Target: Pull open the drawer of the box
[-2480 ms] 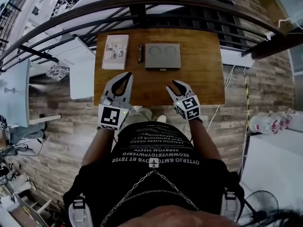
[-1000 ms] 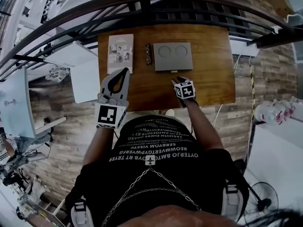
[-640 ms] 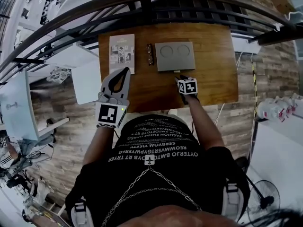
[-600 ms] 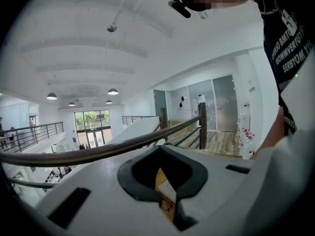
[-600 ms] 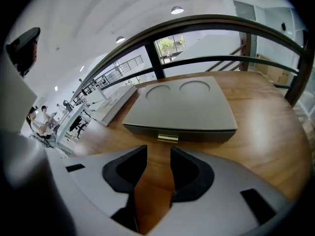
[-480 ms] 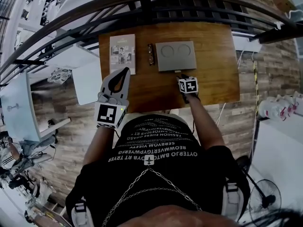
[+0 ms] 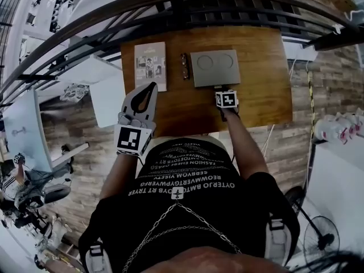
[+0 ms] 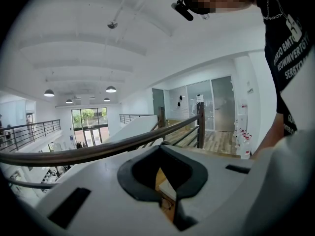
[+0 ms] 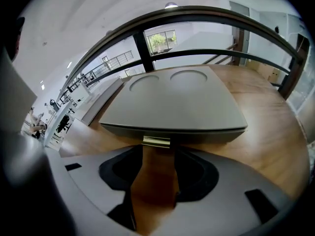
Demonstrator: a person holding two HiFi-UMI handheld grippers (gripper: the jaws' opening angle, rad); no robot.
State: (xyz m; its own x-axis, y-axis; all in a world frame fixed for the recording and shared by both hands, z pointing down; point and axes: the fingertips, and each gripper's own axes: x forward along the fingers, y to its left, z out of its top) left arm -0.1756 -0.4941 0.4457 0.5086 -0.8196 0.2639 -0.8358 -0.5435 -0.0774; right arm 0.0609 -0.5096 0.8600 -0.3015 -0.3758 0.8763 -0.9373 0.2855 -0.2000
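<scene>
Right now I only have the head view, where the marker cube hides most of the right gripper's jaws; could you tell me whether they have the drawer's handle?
Observer: Not yet. In the right gripper view the right gripper has its jaws apart. They have just been opening, and only bare table lies between them.
Operator: Where is the handle, then?
Observer: The small brass pull tab on the front of the grey box sits just ahead of the jaw tips, in line with the gap.
Operator: And the left gripper, please?
Observer: The left gripper view shows the left gripper shut, with nothing held.
</scene>
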